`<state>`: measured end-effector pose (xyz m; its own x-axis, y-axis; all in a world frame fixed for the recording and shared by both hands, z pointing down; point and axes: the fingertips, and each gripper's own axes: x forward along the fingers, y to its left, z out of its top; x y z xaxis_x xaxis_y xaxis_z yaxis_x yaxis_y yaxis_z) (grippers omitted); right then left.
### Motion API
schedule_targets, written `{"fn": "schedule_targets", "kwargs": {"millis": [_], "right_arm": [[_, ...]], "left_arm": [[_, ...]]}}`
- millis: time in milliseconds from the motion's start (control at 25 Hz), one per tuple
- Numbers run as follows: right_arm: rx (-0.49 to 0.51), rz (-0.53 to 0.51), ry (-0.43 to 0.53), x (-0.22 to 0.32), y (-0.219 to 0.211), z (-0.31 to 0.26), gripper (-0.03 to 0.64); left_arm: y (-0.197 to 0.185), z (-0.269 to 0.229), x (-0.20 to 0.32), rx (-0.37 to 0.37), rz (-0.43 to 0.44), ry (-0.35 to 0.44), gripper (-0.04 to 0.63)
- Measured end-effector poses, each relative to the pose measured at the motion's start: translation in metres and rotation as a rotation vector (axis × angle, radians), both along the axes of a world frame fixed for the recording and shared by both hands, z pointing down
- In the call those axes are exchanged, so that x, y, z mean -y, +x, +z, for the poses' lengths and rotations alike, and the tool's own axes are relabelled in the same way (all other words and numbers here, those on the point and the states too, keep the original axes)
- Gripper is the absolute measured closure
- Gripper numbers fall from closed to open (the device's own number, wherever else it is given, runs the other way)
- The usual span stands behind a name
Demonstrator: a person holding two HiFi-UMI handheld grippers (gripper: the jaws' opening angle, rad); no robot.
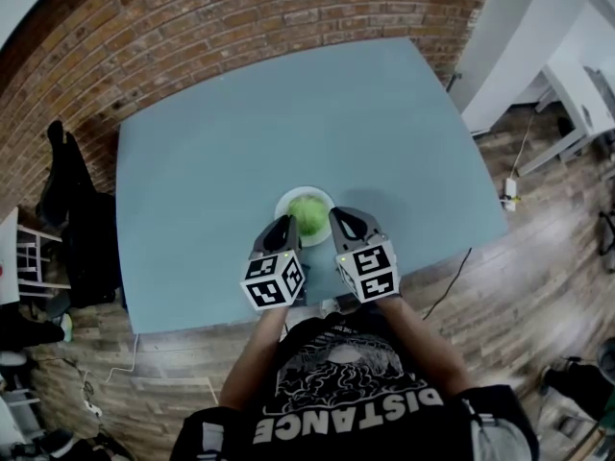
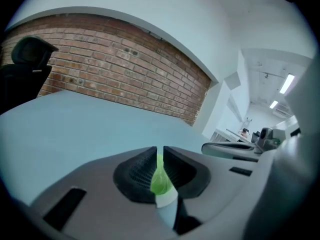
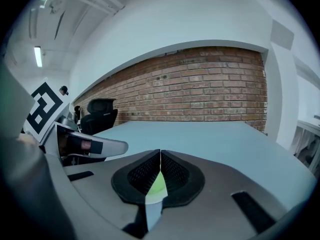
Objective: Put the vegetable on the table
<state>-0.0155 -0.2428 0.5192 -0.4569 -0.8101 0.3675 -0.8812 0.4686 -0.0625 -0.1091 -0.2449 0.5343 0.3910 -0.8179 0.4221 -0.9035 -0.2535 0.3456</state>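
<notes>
**Room setting.** A red brick wall [image 1: 288, 8] runs behind the blue-grey worktop [image 1: 240, 133]. Above the brick the wall is plain white [image 3: 200, 19]. A white pillar [image 1: 509, 46] stands at the worktop's far right corner. The floor [image 1: 538, 286] is wood plank. A black chair [image 3: 101, 113] stands off the worktop's left side and appears draped in dark cloth. A white desk [image 1: 577, 104] stands at far right. Strip lights [image 2: 286, 84] line the ceiling.

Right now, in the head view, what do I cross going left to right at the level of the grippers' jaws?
Black chair → left gripper → green vegetable → right gripper → wooden floor.
</notes>
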Motion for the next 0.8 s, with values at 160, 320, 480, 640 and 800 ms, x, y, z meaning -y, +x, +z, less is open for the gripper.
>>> {"fn": "schedule_targets", "kwargs": {"millis": [160,320,480,640,800], "right_arm": [[0.025,-0.011,0.012,-0.002,-0.004,-0.008,0.607],[0.060,-0.021,0.025,-0.003,-0.008,-0.023,0.607],[0.081,-0.025,0.051,-0.005,-0.010,-0.037,0.607],[0.099,-0.033,0.080,-0.010,-0.013,-0.050,0.607],[0.108,-0.044,0.097,-0.014,-0.015,-0.057,0.607]], "left_arm": [[0.010,-0.024,-0.002,-0.025,0.029,0.048,0.558],[0.021,-0.042,-0.004,-0.012,0.070,0.094,0.558],[0.030,-0.055,-0.006,-0.008,0.096,0.133,0.574],[0.035,-0.074,-0.014,-0.006,0.100,0.194,0.595],[0.041,-0.074,-0.020,0.001,0.120,0.184,0.595]]}}
